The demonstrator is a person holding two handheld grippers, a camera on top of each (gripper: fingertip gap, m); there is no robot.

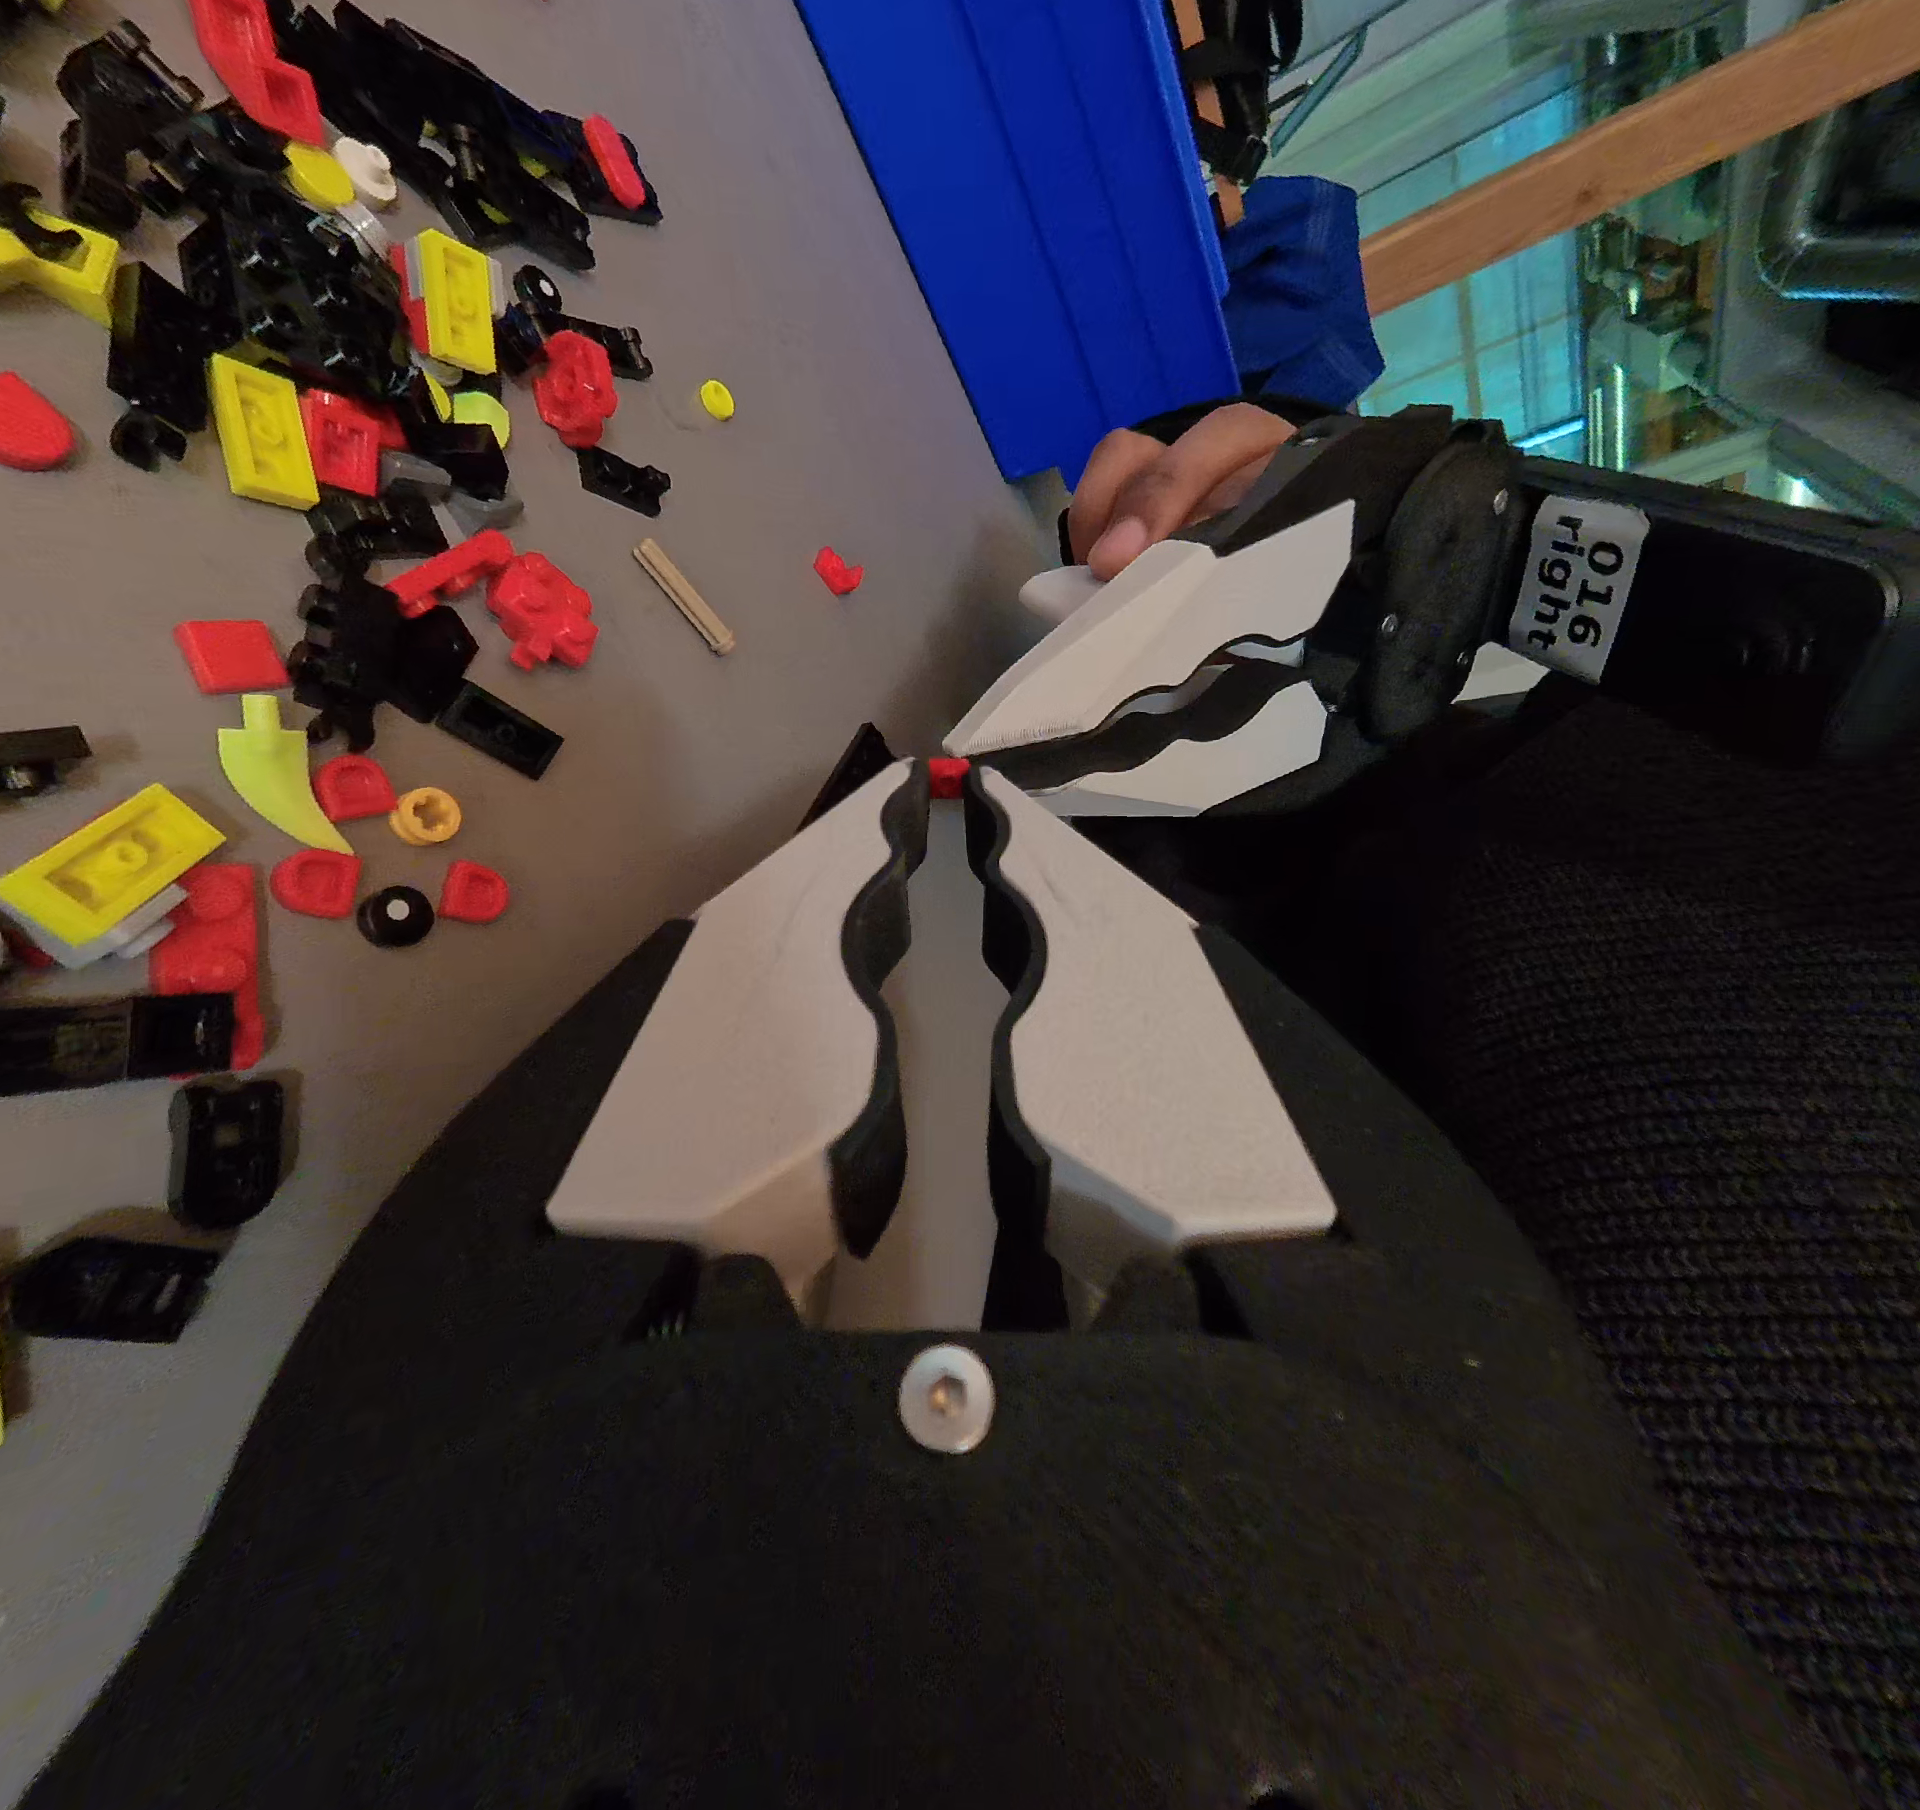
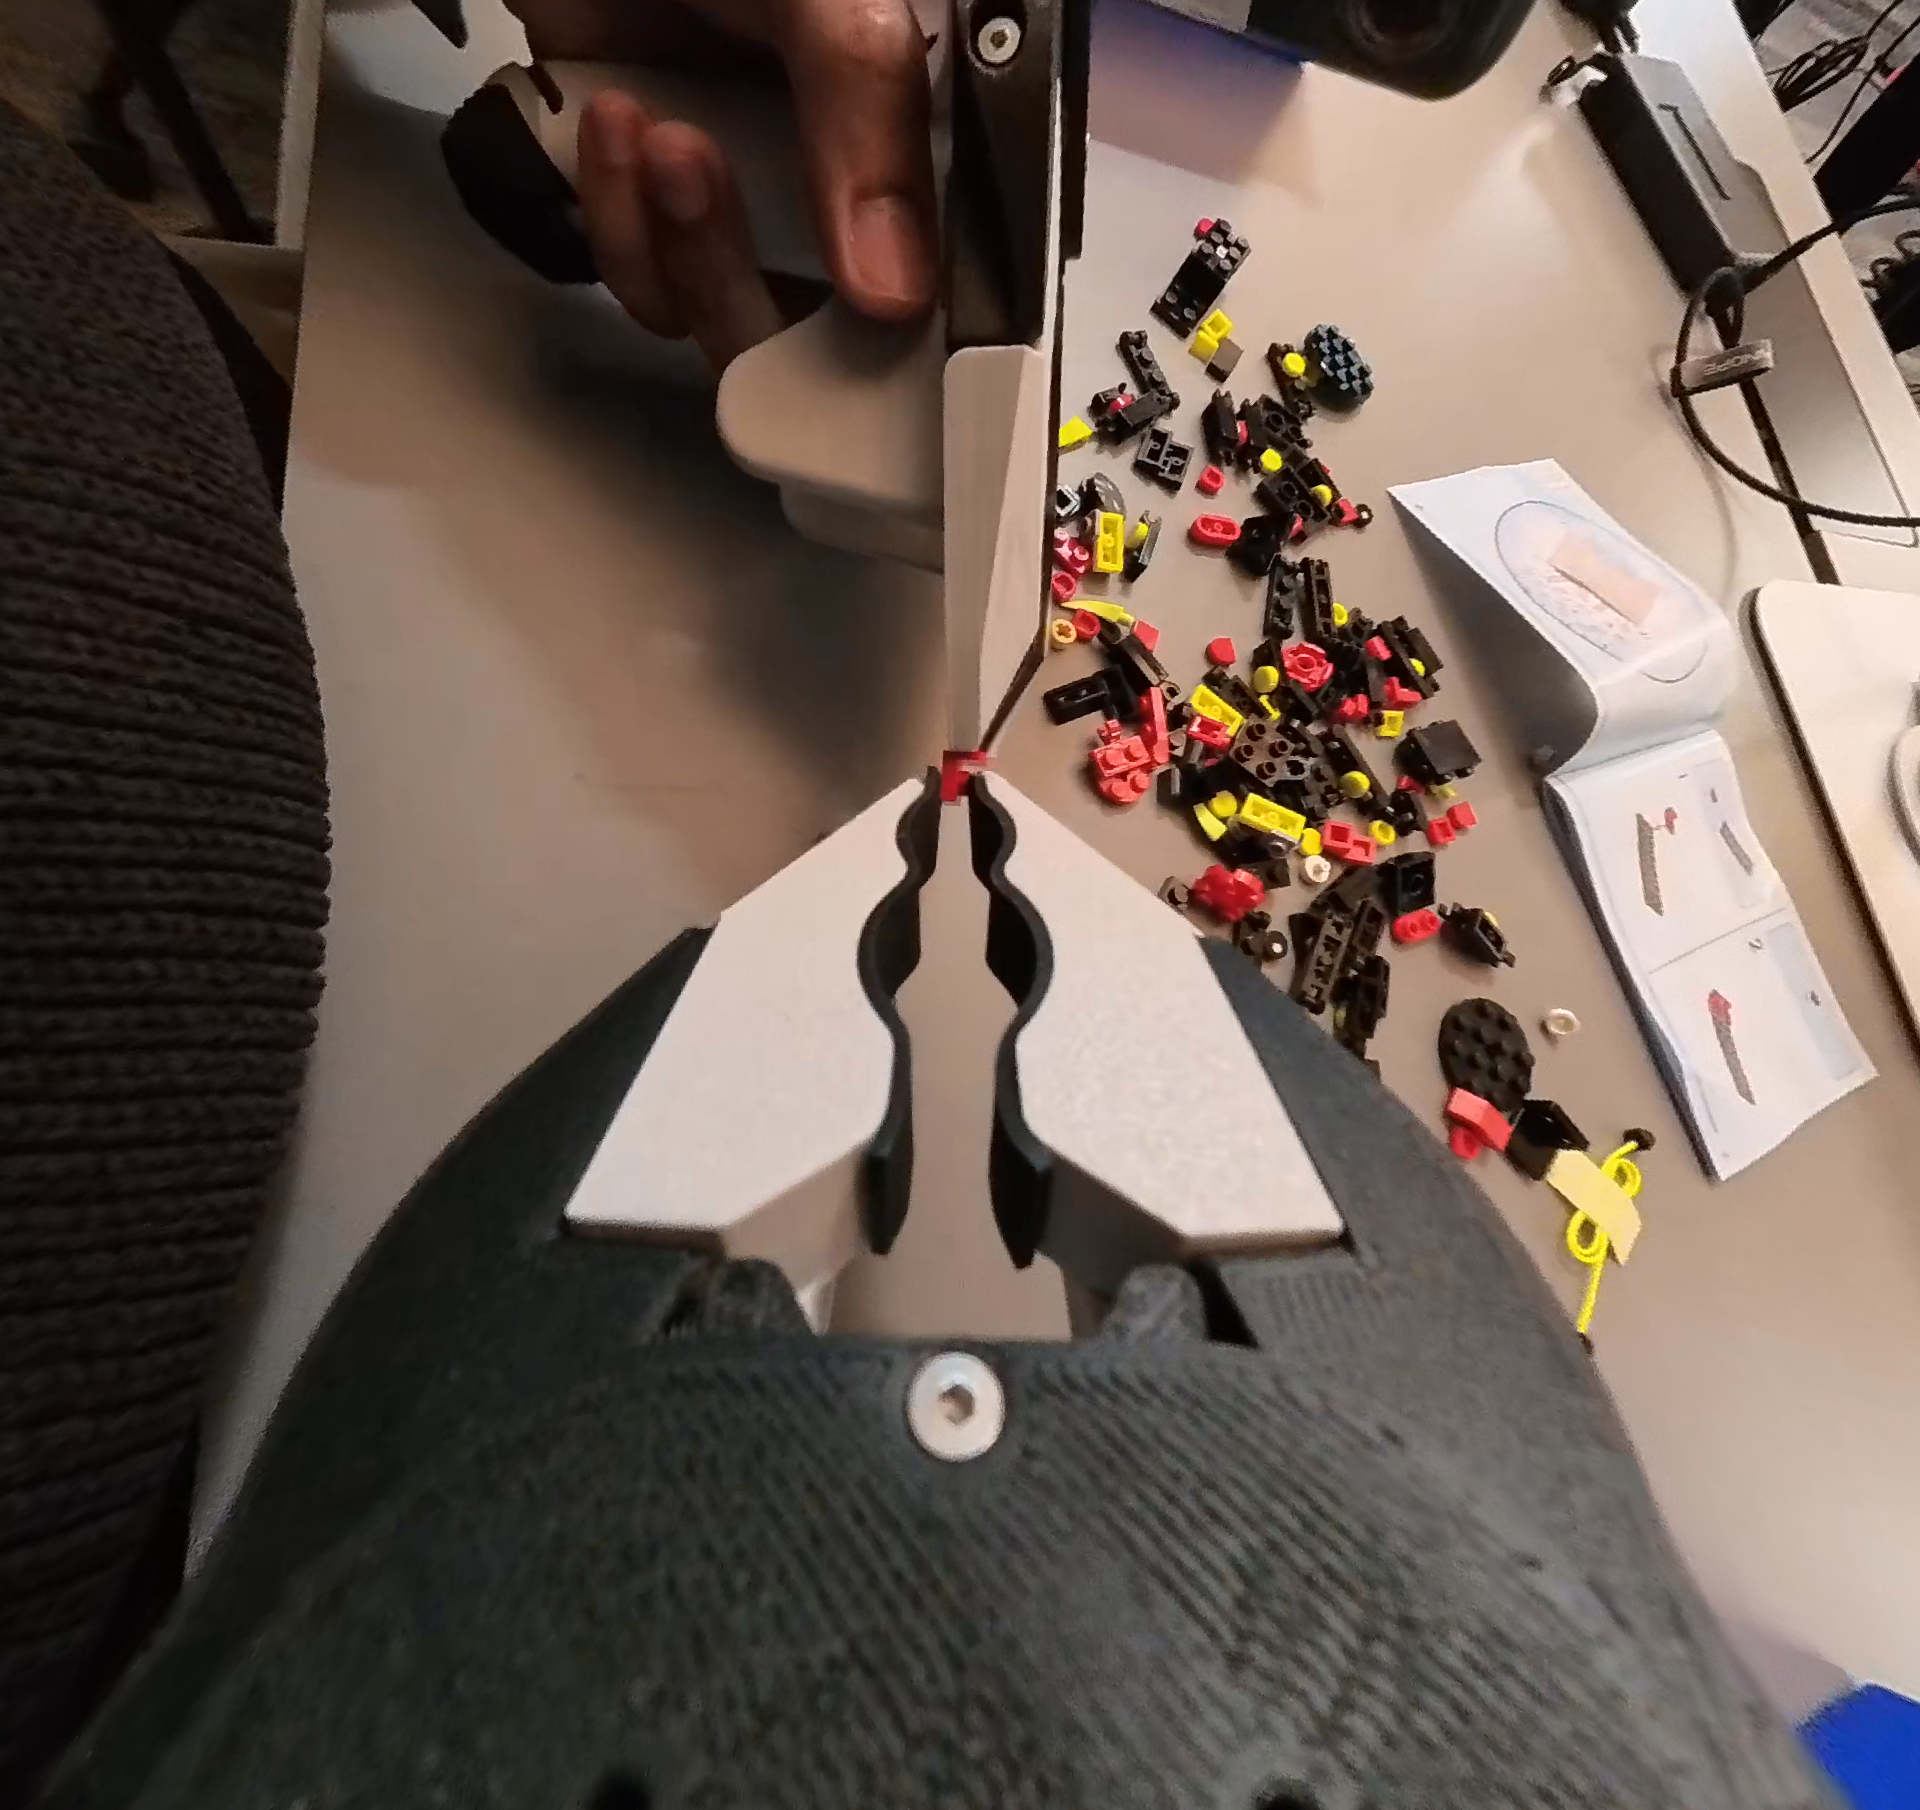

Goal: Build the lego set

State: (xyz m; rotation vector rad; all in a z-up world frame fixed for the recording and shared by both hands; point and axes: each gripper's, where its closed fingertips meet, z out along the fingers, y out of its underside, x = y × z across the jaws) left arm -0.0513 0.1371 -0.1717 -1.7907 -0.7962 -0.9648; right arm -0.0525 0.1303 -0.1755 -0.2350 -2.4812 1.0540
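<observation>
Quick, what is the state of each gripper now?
Left gripper: closed on the small red lego piece.
Right gripper: closed on the same piece.

loose lego pieces [image 2: 1288, 721] scattered on table [image 2: 540, 617], open booklet [image 2: 1704, 939] right of them, cable [image 2: 1766, 378] behind
</observation>
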